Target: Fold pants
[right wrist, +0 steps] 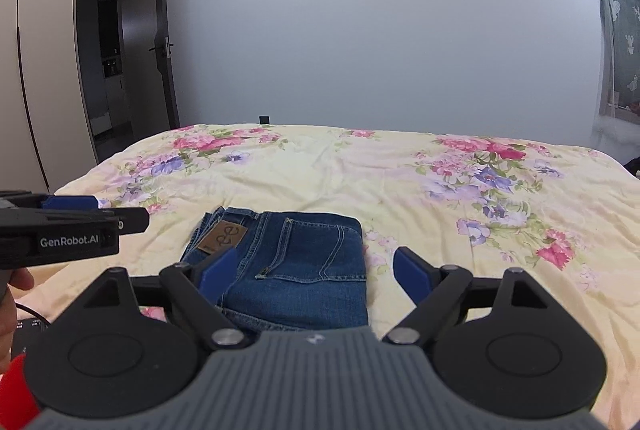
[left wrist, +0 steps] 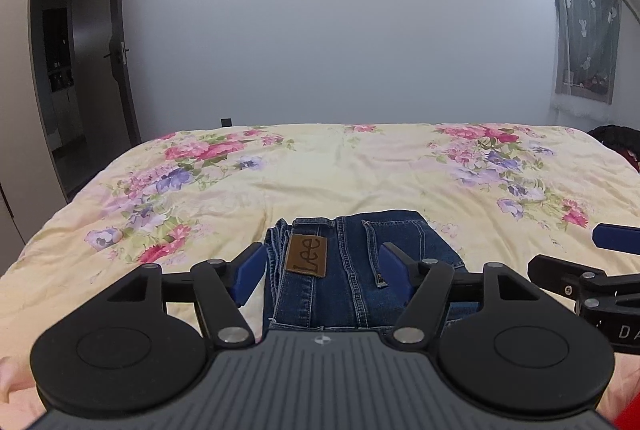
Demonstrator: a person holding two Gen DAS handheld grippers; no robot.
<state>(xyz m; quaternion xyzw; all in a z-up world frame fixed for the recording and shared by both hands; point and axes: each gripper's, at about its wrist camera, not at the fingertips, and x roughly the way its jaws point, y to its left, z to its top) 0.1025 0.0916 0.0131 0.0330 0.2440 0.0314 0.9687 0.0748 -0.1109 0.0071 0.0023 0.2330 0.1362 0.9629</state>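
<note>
Blue jeans lie folded into a compact stack on the floral bedspread, waistband and brown Lee patch on top at the left. They also show in the right wrist view. My left gripper is open and empty, held just above the near part of the stack. My right gripper is open and empty, above the stack's near right side. The right gripper shows at the right edge of the left wrist view, and the left gripper at the left edge of the right wrist view.
The bed with its yellow floral cover stretches to a grey wall. An open dark door stands at the left. A curtained window is at the right, with a dark object at the bed's right edge.
</note>
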